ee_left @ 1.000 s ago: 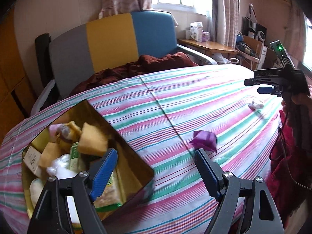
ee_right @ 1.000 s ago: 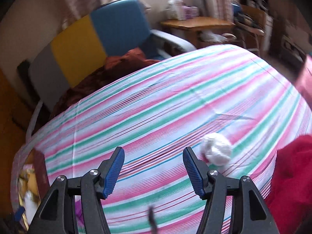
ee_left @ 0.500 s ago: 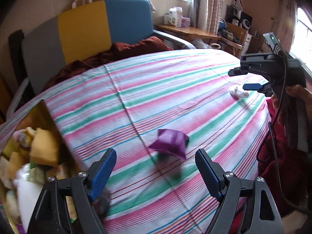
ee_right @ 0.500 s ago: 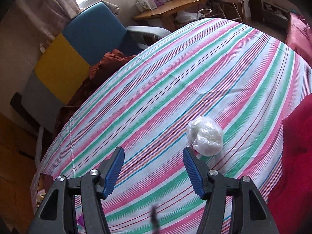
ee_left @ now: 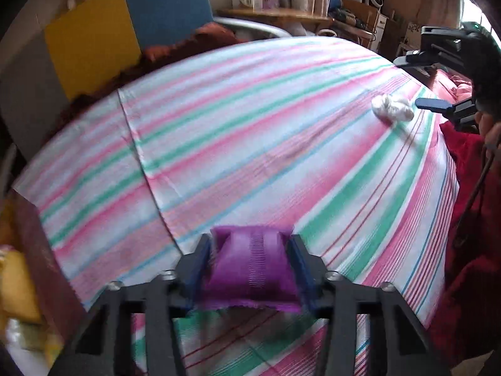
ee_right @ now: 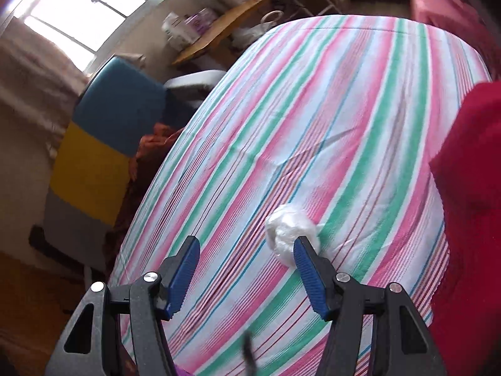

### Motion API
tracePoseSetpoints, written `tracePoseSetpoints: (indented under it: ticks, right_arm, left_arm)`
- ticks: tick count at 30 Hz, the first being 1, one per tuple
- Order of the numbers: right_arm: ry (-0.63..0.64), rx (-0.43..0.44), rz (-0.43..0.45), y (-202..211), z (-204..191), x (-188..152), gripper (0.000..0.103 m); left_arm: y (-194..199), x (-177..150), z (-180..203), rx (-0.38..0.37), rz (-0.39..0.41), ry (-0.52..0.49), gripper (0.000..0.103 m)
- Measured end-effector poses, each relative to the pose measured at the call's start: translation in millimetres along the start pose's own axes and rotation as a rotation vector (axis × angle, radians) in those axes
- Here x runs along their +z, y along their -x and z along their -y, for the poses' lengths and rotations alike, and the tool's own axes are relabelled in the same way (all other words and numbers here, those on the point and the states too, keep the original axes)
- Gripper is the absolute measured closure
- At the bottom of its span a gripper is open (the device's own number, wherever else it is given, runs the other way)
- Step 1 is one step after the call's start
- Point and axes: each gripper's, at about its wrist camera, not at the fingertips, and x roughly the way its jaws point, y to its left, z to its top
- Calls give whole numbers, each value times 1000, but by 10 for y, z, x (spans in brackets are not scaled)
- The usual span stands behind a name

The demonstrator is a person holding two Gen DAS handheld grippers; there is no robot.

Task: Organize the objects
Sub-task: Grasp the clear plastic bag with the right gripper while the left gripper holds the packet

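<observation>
Left gripper (ee_left: 250, 269) just closed onto purple packet (ee_left: 250, 272); right gripper (ee_right: 247, 269) apart near cloth edge (ee_right: 438, 250)

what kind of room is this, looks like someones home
Most likely a lived-in room in a home: a table under a striped tablecloth, a blue, yellow and grey chair beside it, and a cluttered wooden side table by a curtained window.

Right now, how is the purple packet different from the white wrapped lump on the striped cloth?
The purple packet is flat, pillow-shaped and opaque; the white lump is rounded, in crinkled clear wrap. The packet sits between the pads of the left tool, whose jaws have just been closing on it; the lump lies free beside one finger of the open right tool. Both are small wrapped items on the striped cloth.
</observation>
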Motion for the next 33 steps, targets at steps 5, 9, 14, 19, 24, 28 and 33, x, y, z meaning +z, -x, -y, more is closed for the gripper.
tracePoseSetpoints:
  ticks: [5, 9, 14, 19, 24, 28, 33]
  right_arm:
    - [-20, -74, -15, -80, 48, 10, 40]
    - [-20, -120, -23, -133, 58, -12, 40]
    - [-16, -190, -48, -231, 79, 19, 40]
    - [-28, -221, -80, -406, 134, 94, 40]
    - [110, -209, -102, -493, -43, 52, 67]
    - [150, -202, -89, -470, -134, 37, 67]
    - [211, -112, -118, -492, -278, -9, 67]
  left_arm:
    - [24, -96, -30, -17, 49, 12, 54]
    - [10, -112, -59, -35, 78, 16, 54]
    - [2, -114, -93, -50, 96, 31, 54]
    - [4, -127, -118, -61, 108, 49, 54]
    - [6, -147, -93, -50, 123, 46, 54]
    - [16, -148, -84, -42, 125, 43, 56]
    - [122, -205, -78, -57, 119, 66, 58]
